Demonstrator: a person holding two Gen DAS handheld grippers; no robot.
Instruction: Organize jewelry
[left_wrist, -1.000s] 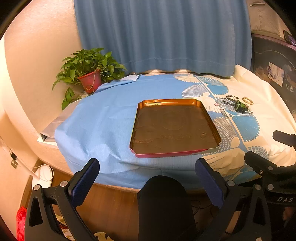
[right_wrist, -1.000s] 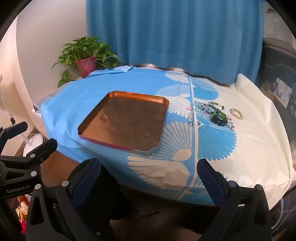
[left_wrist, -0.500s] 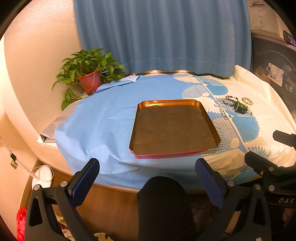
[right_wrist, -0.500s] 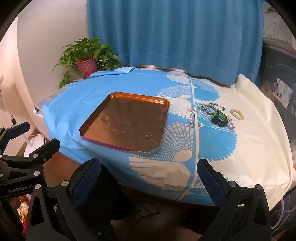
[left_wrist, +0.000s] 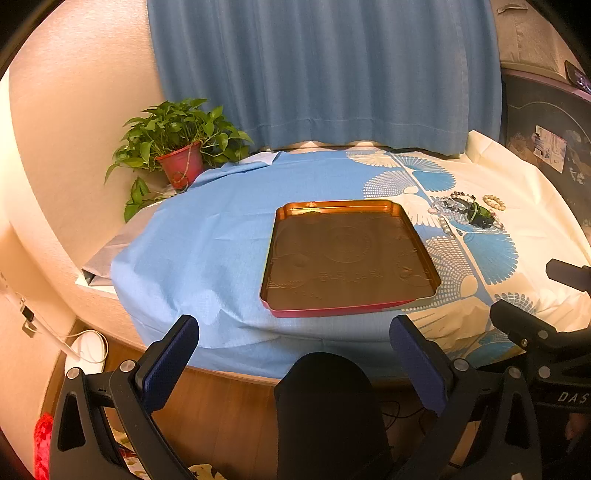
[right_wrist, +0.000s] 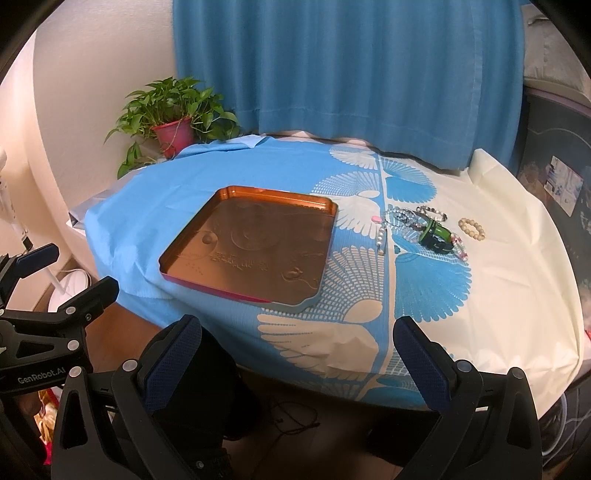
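Observation:
A copper-coloured metal tray lies empty on the blue and cream tablecloth. To its right sits a small heap of jewelry: bead bracelets, a clear bead strand and a dark green bangle. A cream bead bracelet lies apart on the heap's right. My left gripper is open, below the table's near edge in front of the tray. My right gripper is open too, low at the near edge, with nothing between its fingers.
A potted green plant stands at the table's far left corner before a blue curtain. A dark knee shows below the table edge. Wooden floor and a white cable lie at the left.
Both grippers have edged slightly forward toward the table, more so the right one. Nothing on the table has moved and both stay open.

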